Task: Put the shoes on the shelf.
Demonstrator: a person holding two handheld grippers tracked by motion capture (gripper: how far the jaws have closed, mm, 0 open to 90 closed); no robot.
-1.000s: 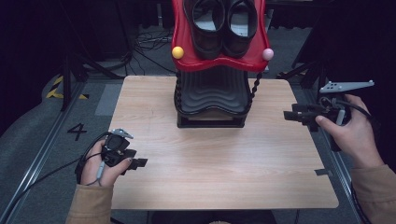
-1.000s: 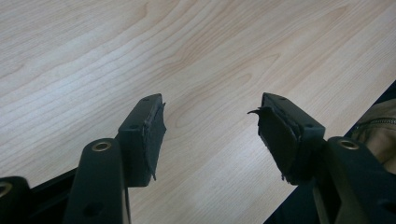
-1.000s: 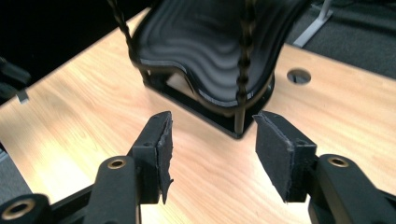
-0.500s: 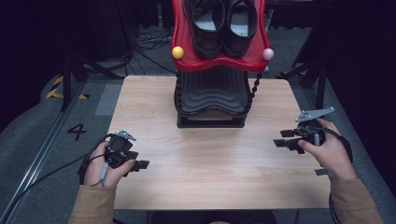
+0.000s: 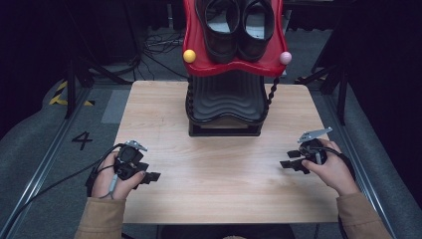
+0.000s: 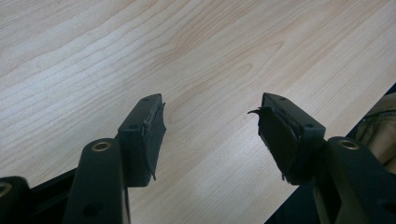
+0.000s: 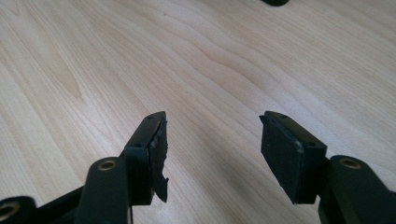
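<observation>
In the high view the pair of black shoes (image 5: 241, 22) on the red tray (image 5: 199, 55) is cut off by the top edge, so only the toes and part of the openings show. The black ribbed stand (image 5: 226, 102) under the tray is partly shaded by it, and its upper part cannot be made out. The shoes sit well ahead of both grippers, between them and raised above the table (image 5: 219, 174).

The left gripper (image 5: 149, 178) and right gripper (image 5: 287, 165) are small and dark in the high view, and their jaws are hard to read there. The gripper views settle it: the left gripper (image 6: 210, 126) is released, jaws wide apart over bare wood, holding nothing, and the right gripper (image 7: 212, 135) likewise stands spread and empty. They also show frayed, torn pads (image 6: 152, 135) on the jaws. A brown sleeve (image 6: 380, 128) shows just right of the left gripper's jaws, cut off by the frame.
</observation>
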